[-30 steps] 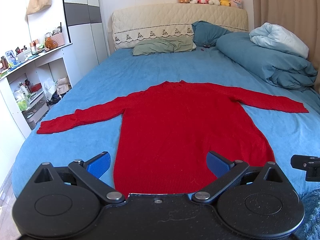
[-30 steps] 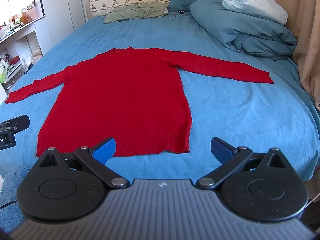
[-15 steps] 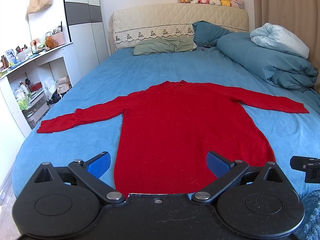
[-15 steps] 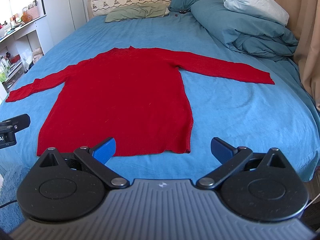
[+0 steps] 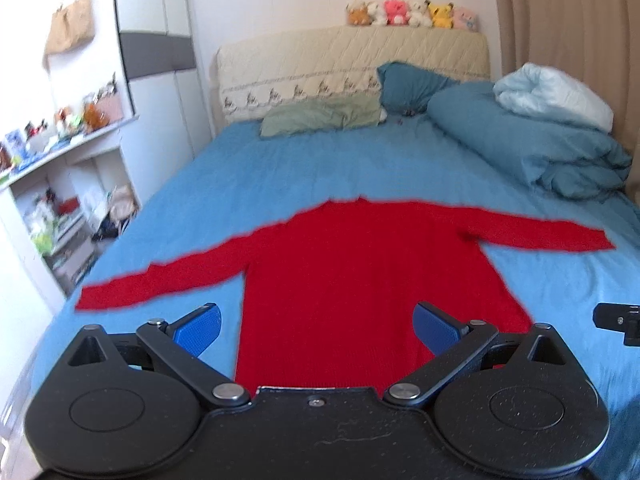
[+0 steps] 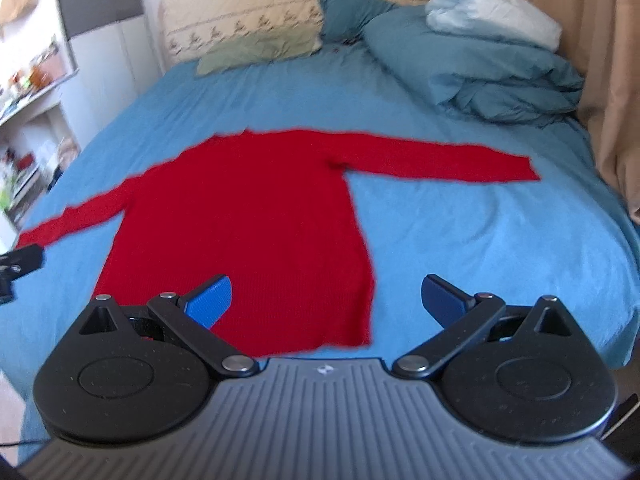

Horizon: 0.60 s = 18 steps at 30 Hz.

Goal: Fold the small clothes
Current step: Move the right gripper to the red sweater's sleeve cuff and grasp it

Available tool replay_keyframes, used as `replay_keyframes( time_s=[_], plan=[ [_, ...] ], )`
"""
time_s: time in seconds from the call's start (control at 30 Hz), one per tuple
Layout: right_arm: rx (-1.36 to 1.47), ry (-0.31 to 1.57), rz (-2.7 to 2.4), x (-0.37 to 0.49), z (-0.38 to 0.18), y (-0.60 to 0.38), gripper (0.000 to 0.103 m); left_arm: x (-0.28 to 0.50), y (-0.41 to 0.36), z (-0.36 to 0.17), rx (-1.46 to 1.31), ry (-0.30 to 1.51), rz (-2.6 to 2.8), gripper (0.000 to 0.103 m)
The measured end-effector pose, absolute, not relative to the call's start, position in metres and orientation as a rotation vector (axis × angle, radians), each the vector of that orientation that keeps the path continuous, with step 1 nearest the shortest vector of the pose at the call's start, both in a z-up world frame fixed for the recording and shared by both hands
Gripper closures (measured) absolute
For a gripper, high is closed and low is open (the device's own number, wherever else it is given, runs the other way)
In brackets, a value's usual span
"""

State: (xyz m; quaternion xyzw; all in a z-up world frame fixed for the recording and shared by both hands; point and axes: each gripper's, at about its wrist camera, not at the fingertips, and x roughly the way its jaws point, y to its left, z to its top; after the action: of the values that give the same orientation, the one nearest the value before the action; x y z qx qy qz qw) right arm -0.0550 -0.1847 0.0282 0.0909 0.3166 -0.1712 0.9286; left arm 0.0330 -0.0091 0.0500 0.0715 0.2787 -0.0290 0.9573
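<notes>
I hold my left tool [image 5: 316, 326] low over the near edge of the bed [image 5: 280, 168], pointing along the mattress toward the headboard [image 5: 352, 60], its two blue fingers [image 5: 198, 326] spread wide with nothing between them. The red sweater [image 5: 360, 272] lies flat on the blue sheet straight ahead of it, neck toward the headboard and both sleeves stretched out to the sides; its hem runs under the tool's body in the left wrist view, and the left finger sits over bare sheet just beside the sweater's left edge while the other sits over the red knit. My right tool [image 6: 326, 300] is held level beside it, further to the right, also aimed up the bed and also wide open and empty. In its view the red sweater [image 6: 248, 216] lies ahead and to the left, its lower right corner falling between the blue fingers [image 6: 210, 300], the right one over plain sheet. Each tool shows as a black edge at the side of the other's view. A heaped blue duvet [image 6: 480, 64] sits at the far right of the bed, well apart from the sweater, with a green pillow [image 5: 320, 118] against the headboard. Both views are slightly blurred.
</notes>
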Motion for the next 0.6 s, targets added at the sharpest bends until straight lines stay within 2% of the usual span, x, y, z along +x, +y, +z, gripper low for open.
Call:
replay_keyframes(
  time_s=[0.27, 0.43, 0.6],
  plan=[
    [0.3, 0.575, -0.459, 0.005, 0.054, -0.282, 0.0, 0.126, -0.048, 0.087, 0.16, 0.5, -0.132, 0.0],
    [0.367, 0.579, -0.538, 0.049, 0.042, -0.351, 0.0, 0.2, -0.082, 0.081, 0.152, 0.543, -0.184, 0.0],
    [0.449, 0.581, -0.614, 0.086, 0.004, -0.415, 0.0, 0.273, -0.12, 0.054, 0.16, 0.623, -0.225, 0.0]
  ],
)
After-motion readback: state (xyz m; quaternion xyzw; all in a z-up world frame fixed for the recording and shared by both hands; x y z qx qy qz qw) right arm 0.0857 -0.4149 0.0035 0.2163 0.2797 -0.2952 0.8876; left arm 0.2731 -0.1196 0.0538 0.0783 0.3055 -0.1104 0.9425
